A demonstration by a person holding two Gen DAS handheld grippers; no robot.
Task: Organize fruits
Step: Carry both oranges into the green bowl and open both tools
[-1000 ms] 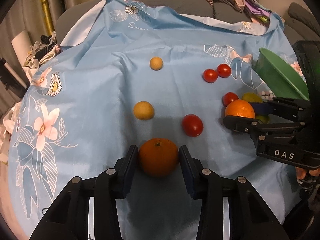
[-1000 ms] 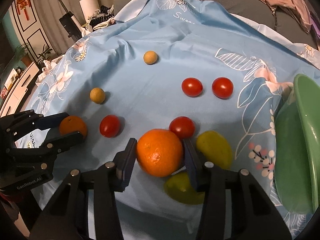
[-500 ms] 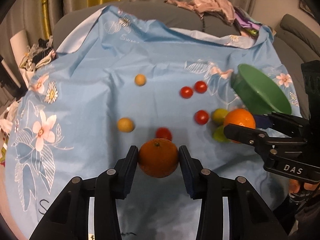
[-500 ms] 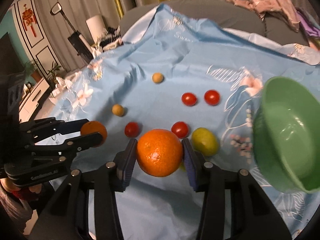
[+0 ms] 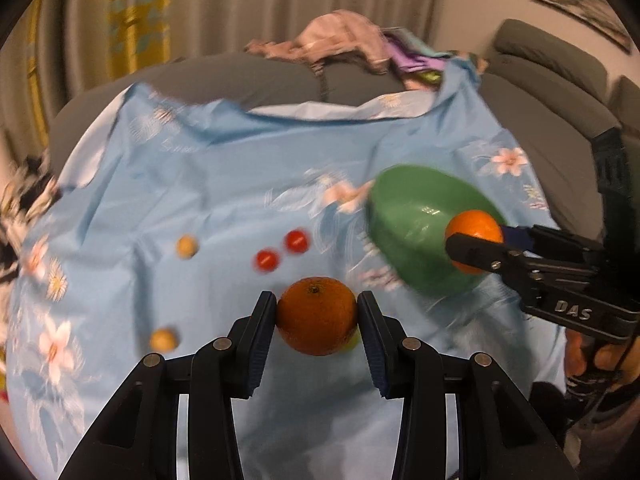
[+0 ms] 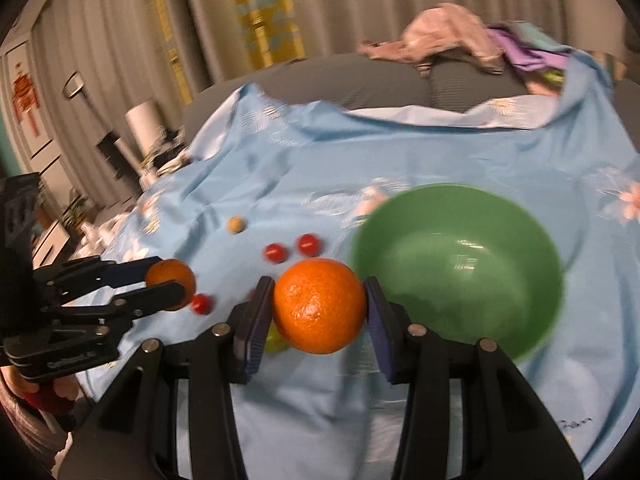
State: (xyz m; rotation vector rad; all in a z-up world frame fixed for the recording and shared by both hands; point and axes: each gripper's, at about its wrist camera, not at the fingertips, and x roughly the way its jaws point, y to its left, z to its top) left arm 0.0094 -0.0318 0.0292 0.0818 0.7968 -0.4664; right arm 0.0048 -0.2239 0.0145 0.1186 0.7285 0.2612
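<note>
My left gripper (image 5: 316, 322) is shut on a dark orange (image 5: 314, 304) and holds it above the blue flowered cloth (image 5: 224, 184). My right gripper (image 6: 319, 312) is shut on a brighter orange (image 6: 320, 296), lifted just left of the green bowl (image 6: 480, 280). Seen from the left wrist, the right gripper (image 5: 476, 240) carries its orange (image 5: 476, 222) over the near side of the bowl (image 5: 408, 220). The left gripper (image 6: 168, 276) with its orange (image 6: 168, 272) shows at the left of the right wrist view. The bowl's visible inside is bare.
On the cloth lie two red tomatoes (image 6: 275, 253) (image 6: 309, 244), a third tomato (image 6: 201, 304), two small tan fruits (image 5: 187, 247) (image 5: 162, 340) and a yellow-green fruit (image 6: 276, 342). Piled clothes (image 5: 340, 44) lie at the back, a grey sofa (image 5: 552, 80) to the right.
Both grippers have risen from the cloth with their oranges and swung toward the green bowl. The fruits on the cloth now look smaller and farther below.
</note>
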